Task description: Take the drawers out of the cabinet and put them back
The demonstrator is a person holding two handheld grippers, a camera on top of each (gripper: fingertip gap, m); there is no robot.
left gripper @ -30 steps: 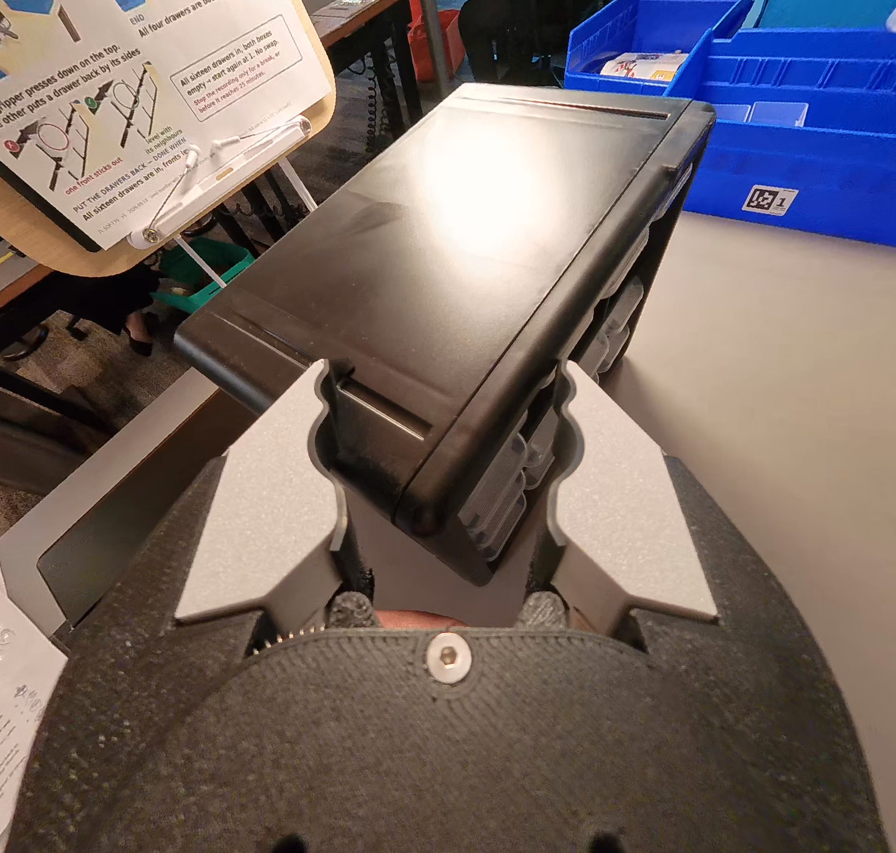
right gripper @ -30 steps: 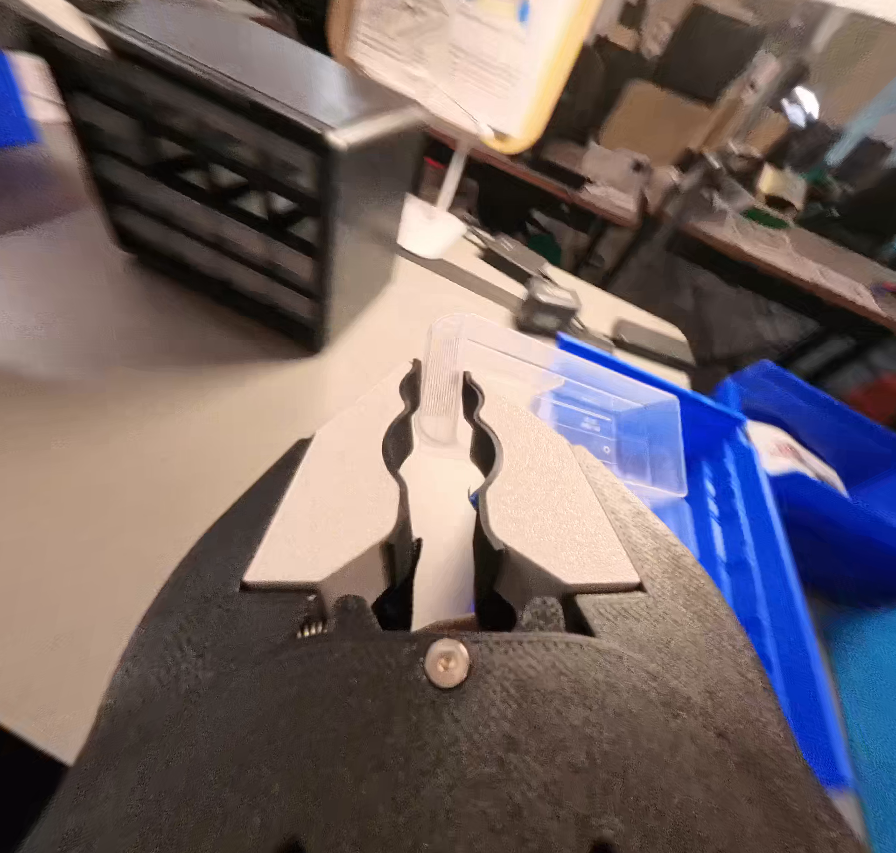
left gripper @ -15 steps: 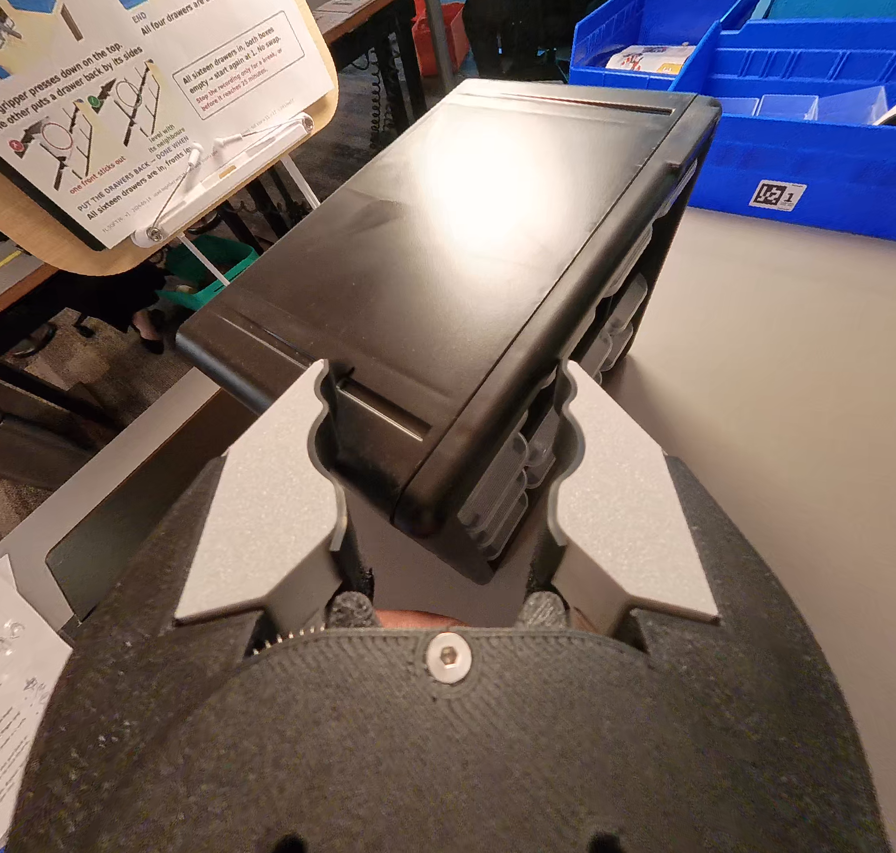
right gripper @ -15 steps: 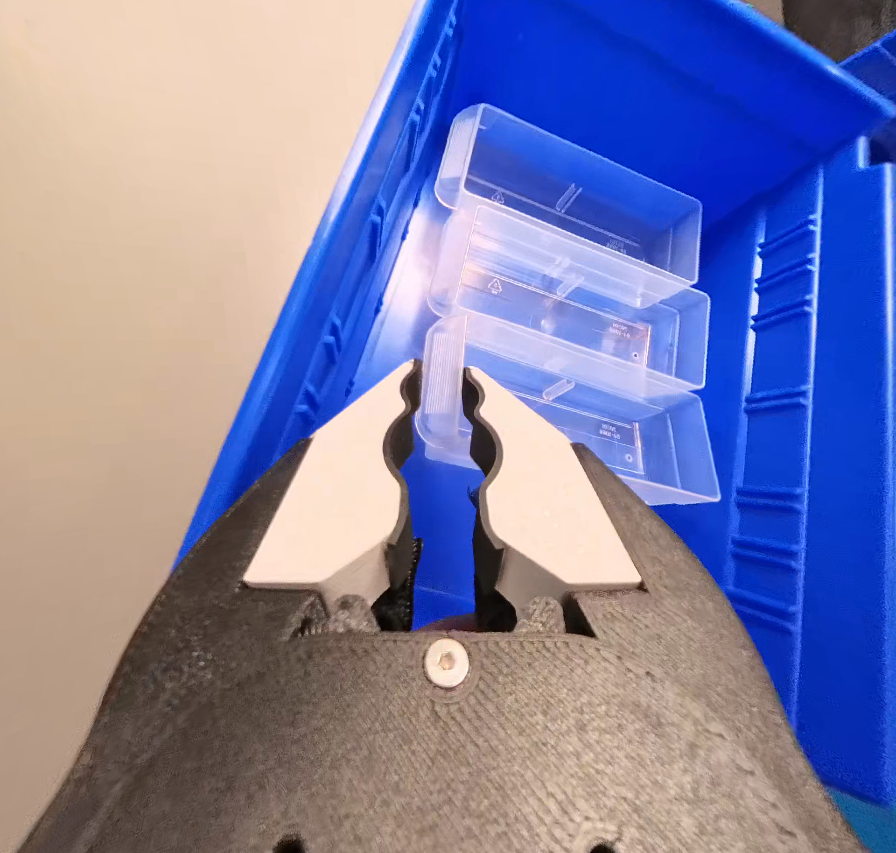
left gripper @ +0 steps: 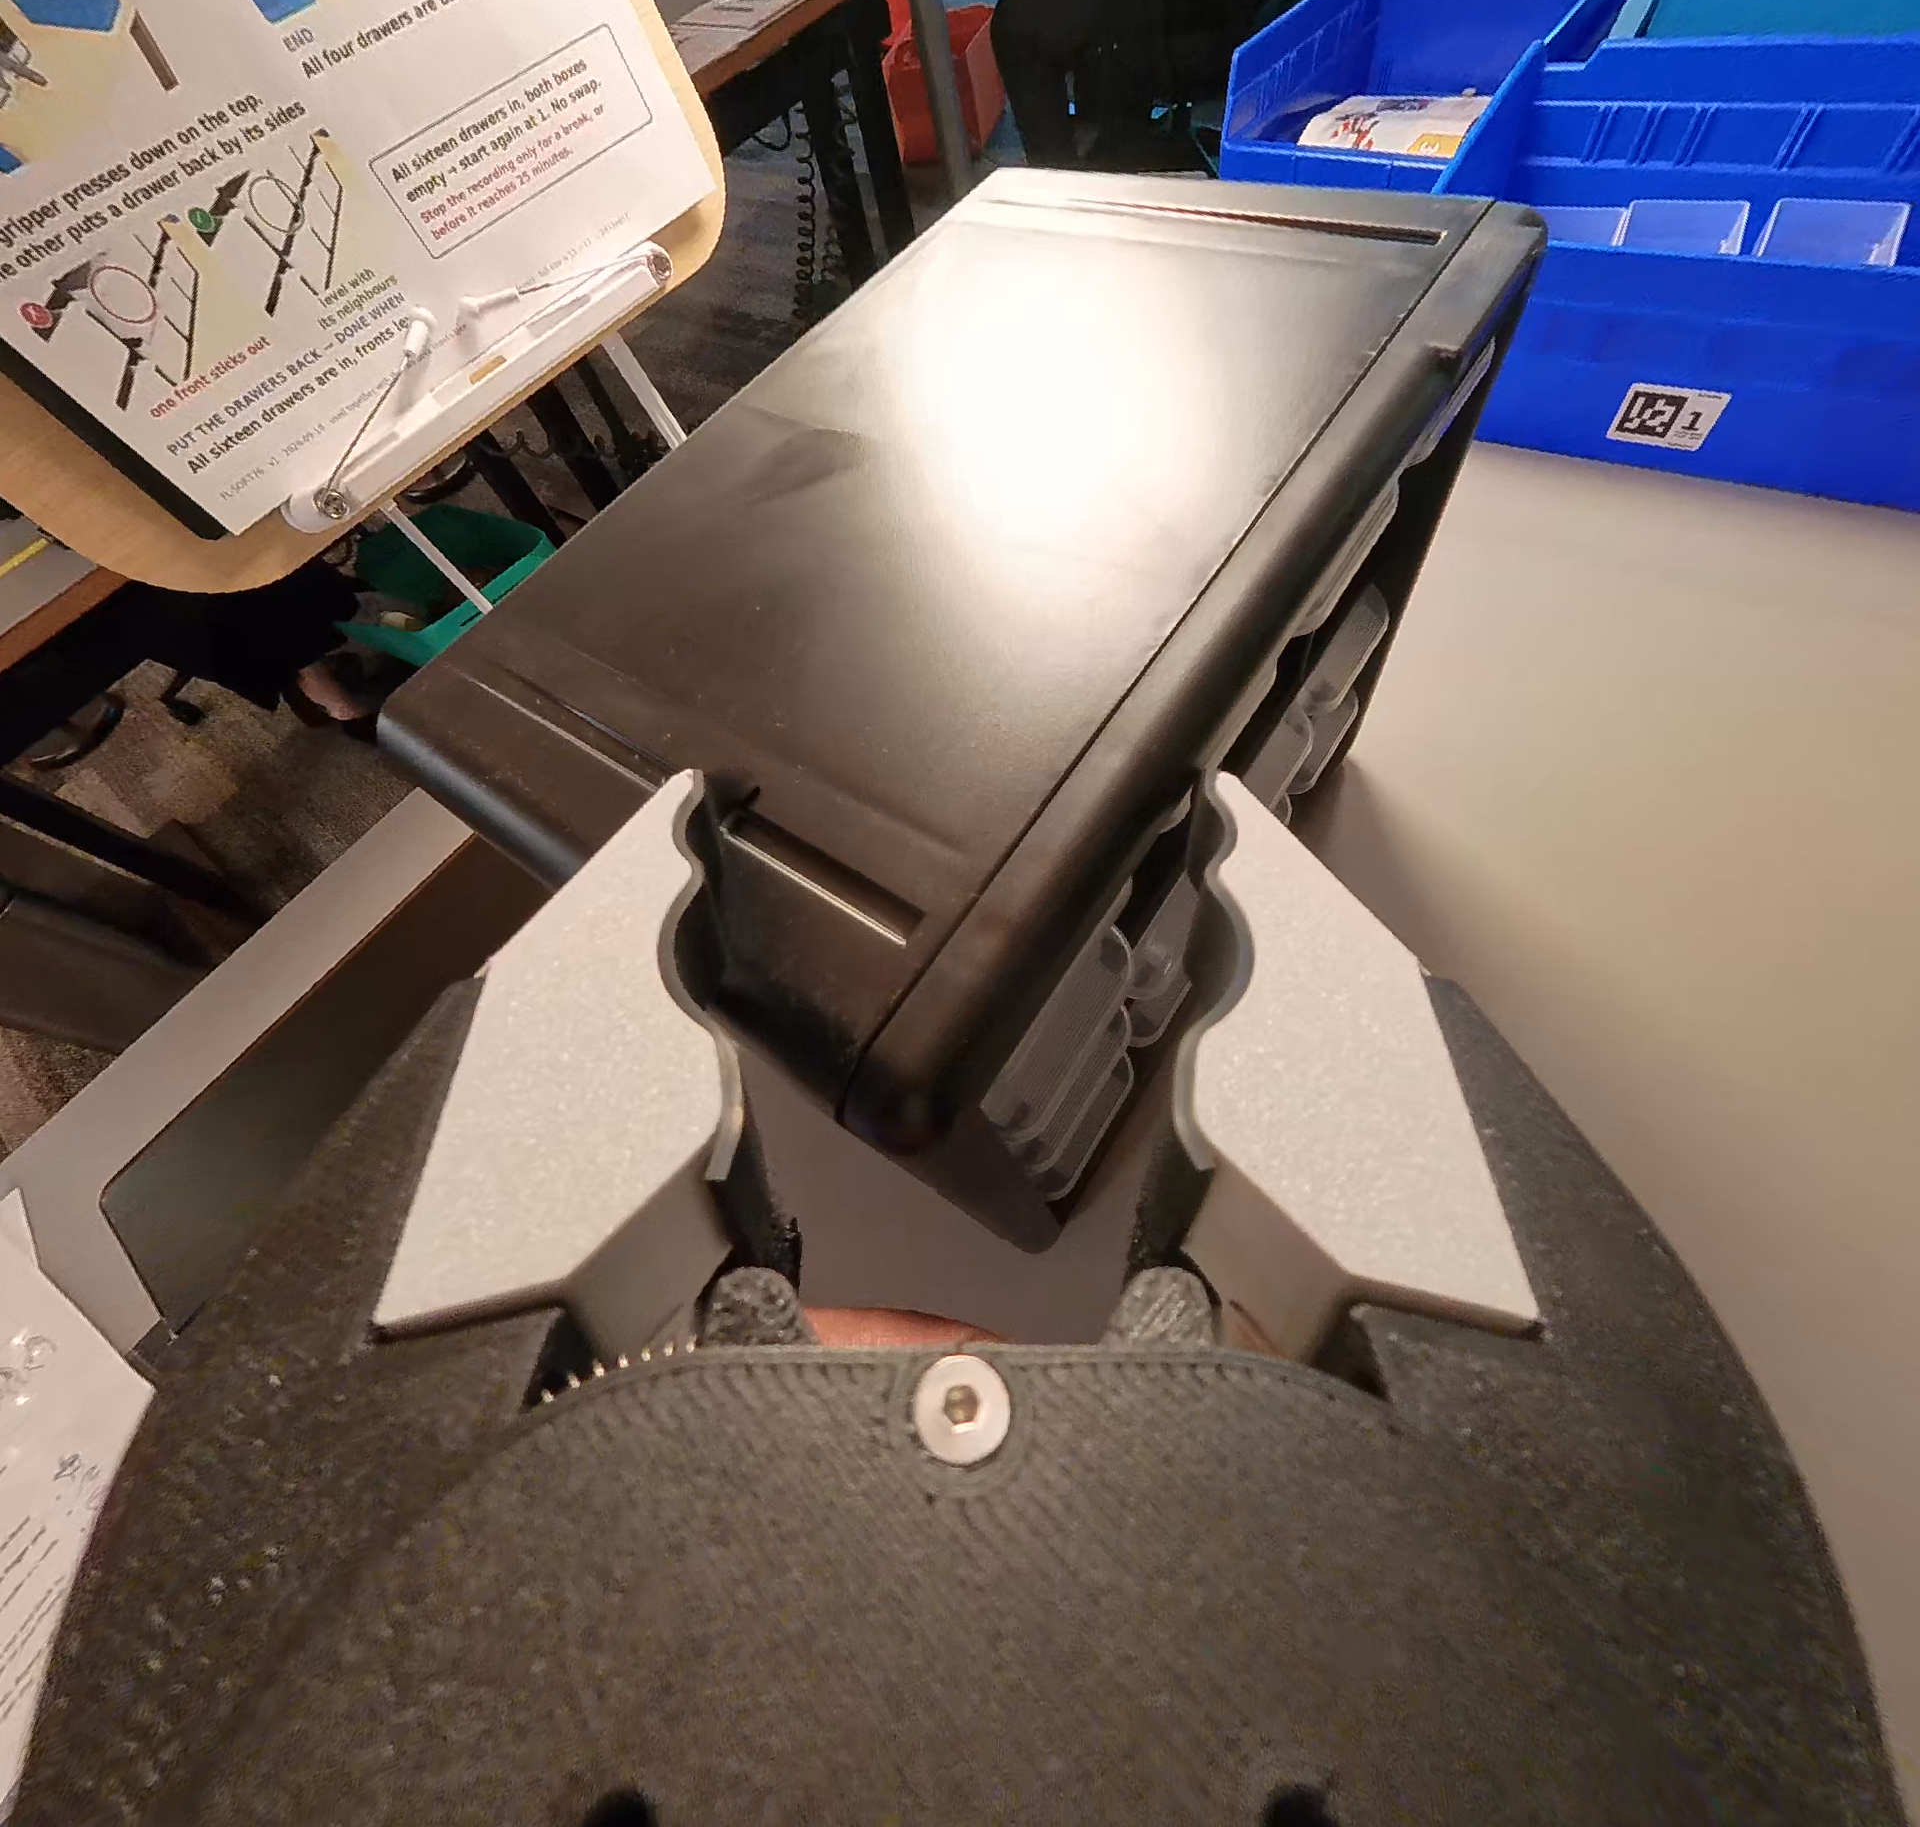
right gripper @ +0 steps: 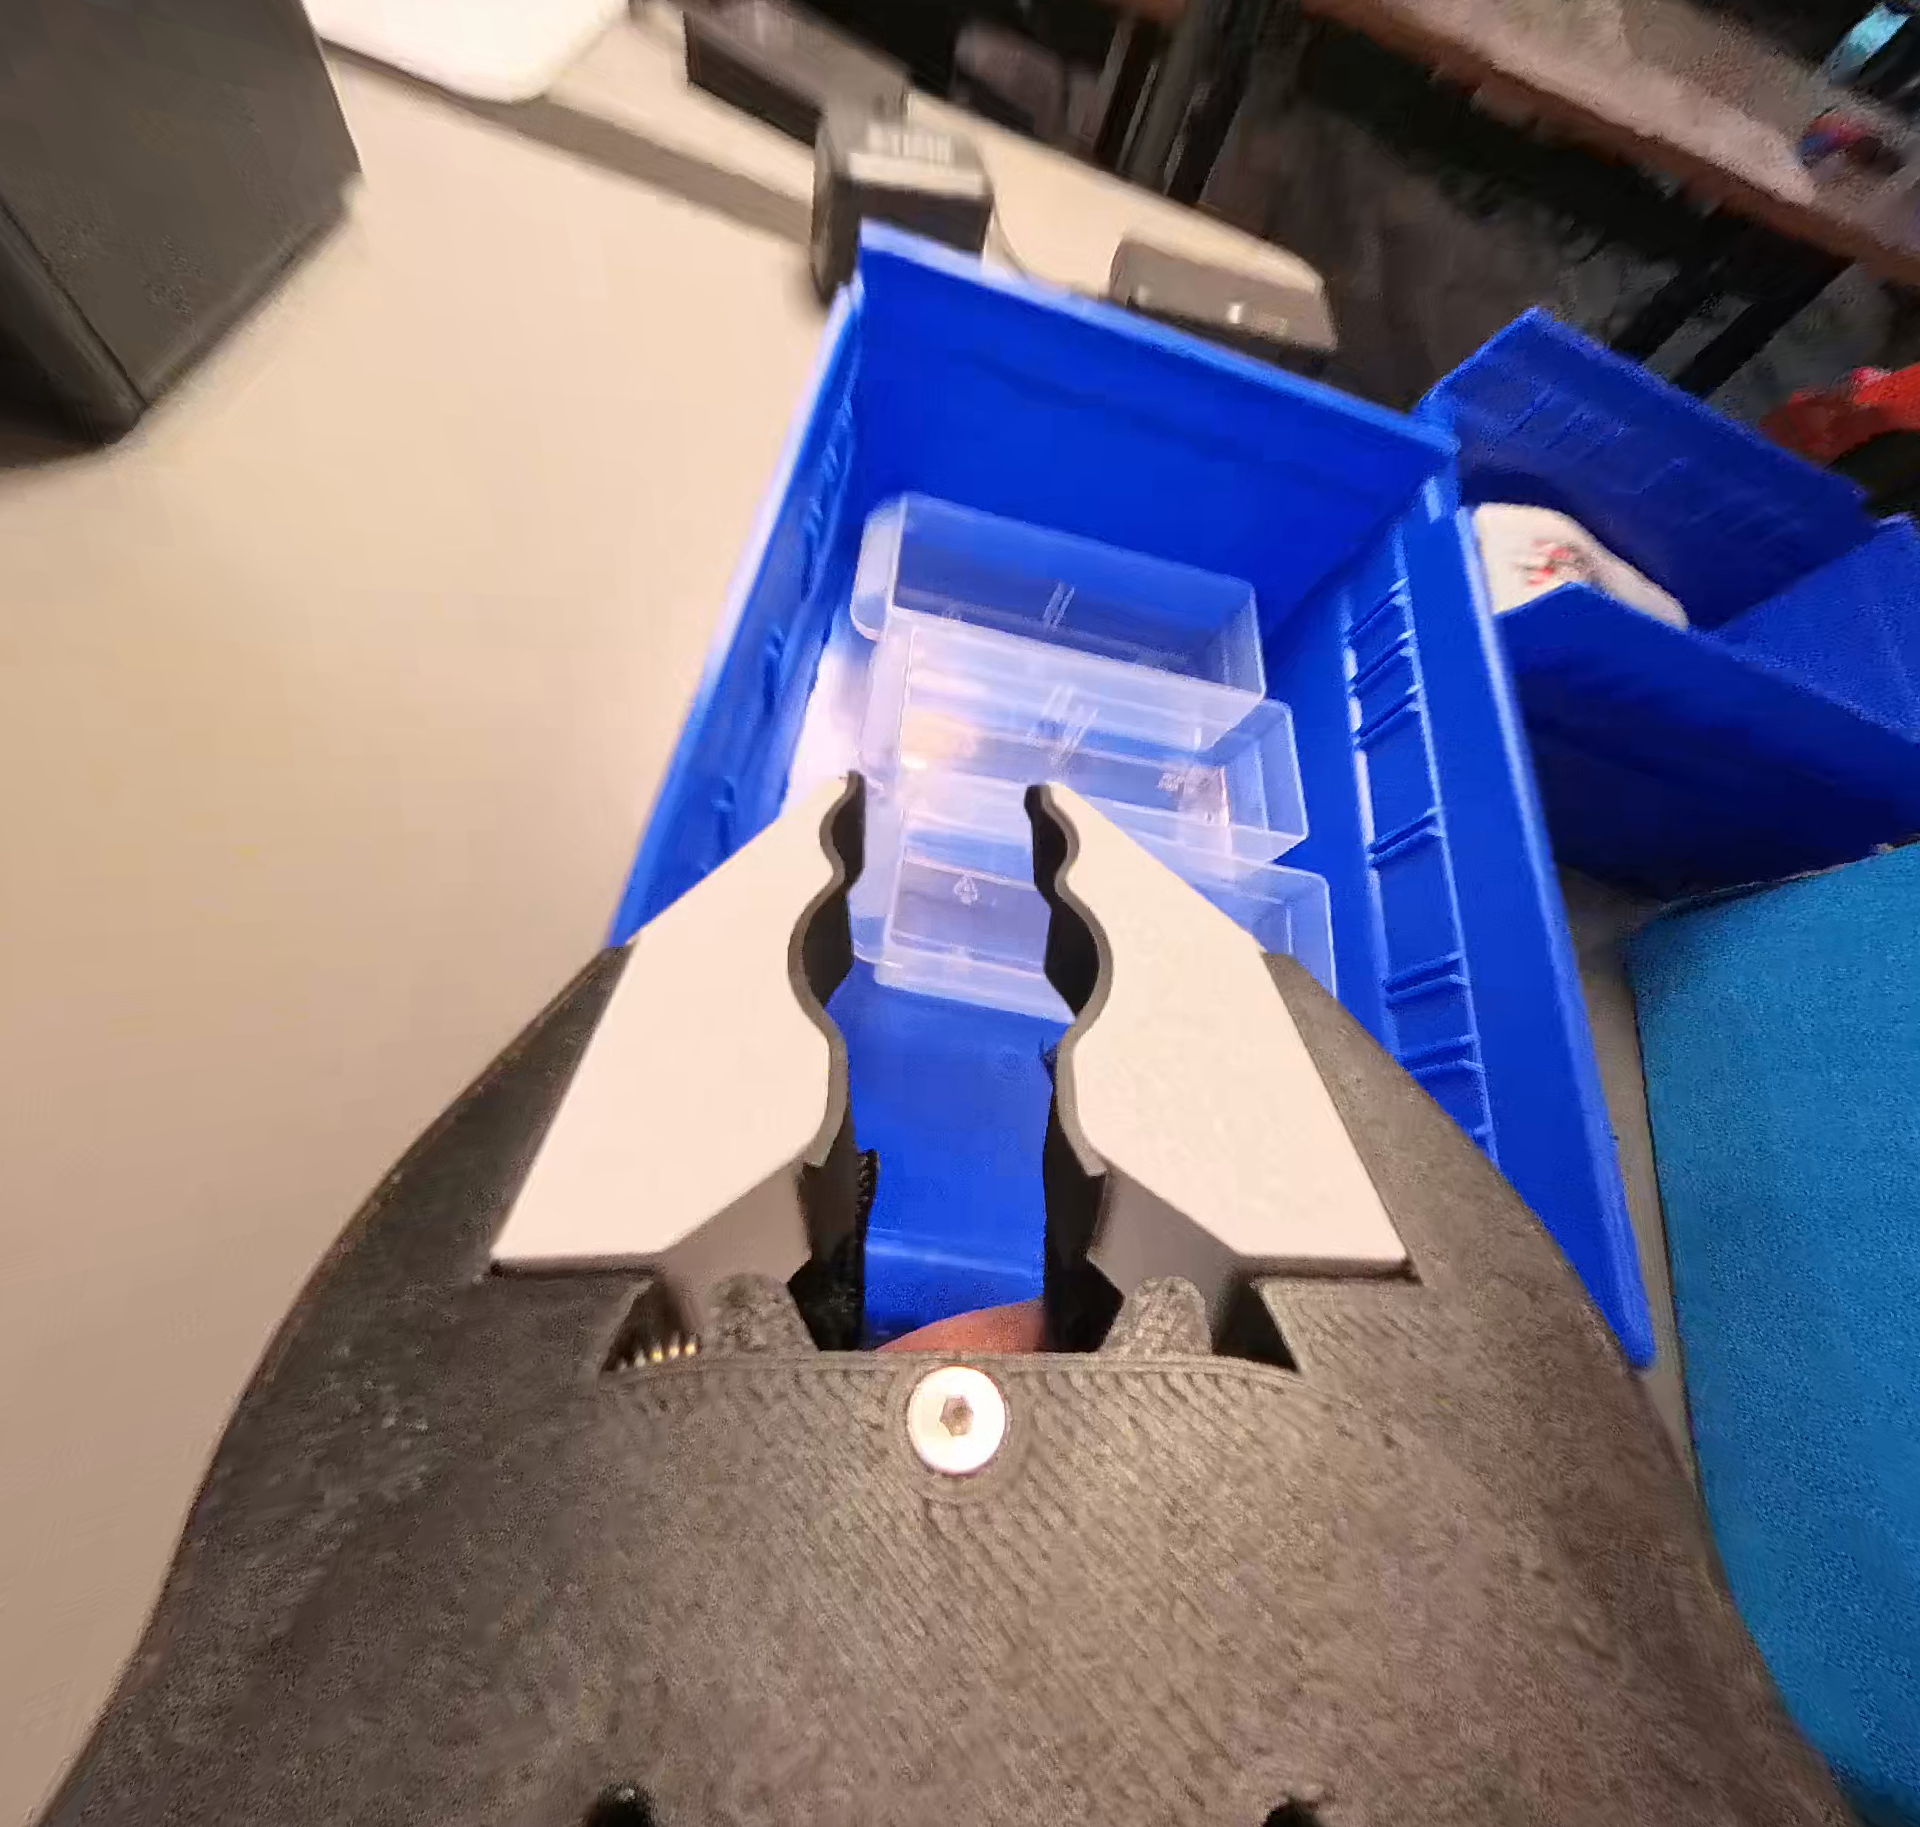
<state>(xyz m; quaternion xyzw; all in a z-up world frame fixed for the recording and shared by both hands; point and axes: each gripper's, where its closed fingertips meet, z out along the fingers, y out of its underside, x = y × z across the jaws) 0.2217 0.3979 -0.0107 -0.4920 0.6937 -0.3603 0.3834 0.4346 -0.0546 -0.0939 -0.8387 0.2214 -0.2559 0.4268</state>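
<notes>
While the right gripper (right gripper: 943, 790) gapes empty, 3 clear drawers (right gripper: 1060, 676) lie just ahead.

A black plastic cabinet (left gripper: 966, 530) with a smooth, semi-glossy top is shown on a matt, smooth grey table (left gripper: 1662, 790), beside glossy blue plastic bins (right gripper: 1143, 406) in which clear, glossy plastic drawers (right gripper: 1049, 634) are stacked. The gripper fingers (left gripper: 582, 1050) are seen to be faced in finely grained matt grey, set in a coarsely ridged matt black body with a bright metal screw (left gripper: 960, 1409). A printed paper sheet (left gripper: 312, 167) is borne on a pale wooden board (left gripper: 62, 499).
</notes>
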